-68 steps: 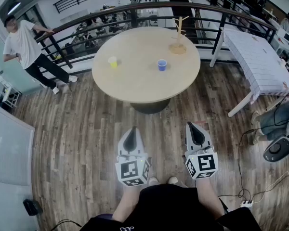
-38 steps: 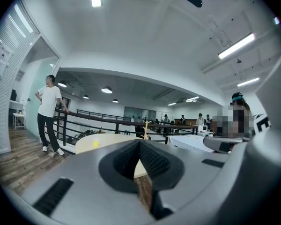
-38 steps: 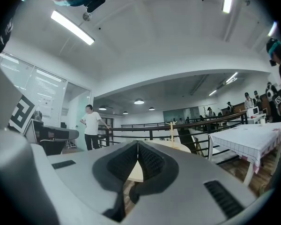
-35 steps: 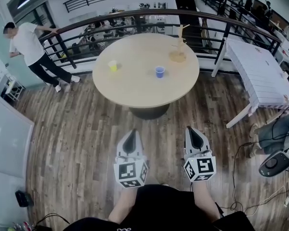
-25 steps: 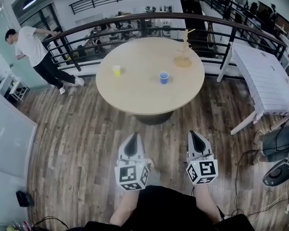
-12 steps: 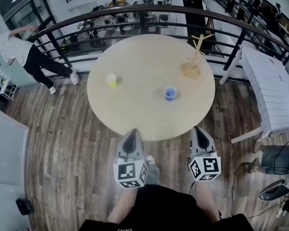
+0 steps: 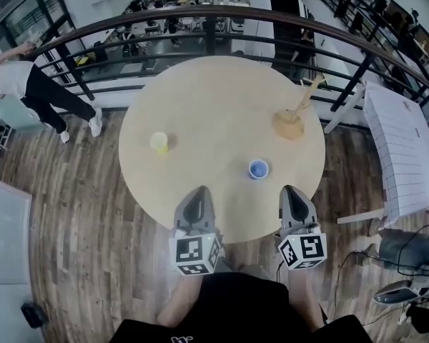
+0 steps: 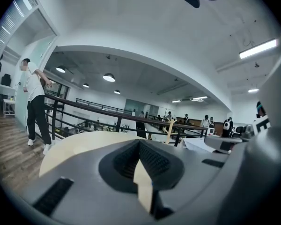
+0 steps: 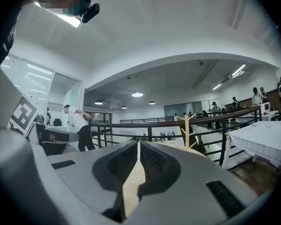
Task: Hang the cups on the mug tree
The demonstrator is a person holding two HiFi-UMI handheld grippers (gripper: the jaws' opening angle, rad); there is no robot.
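no legible text, labels, brands or numbers anywhere

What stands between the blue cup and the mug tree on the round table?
Nothing visible. Only bare table lies between the blue cup and the mug tree; the yellow cup stands apart, to the left.
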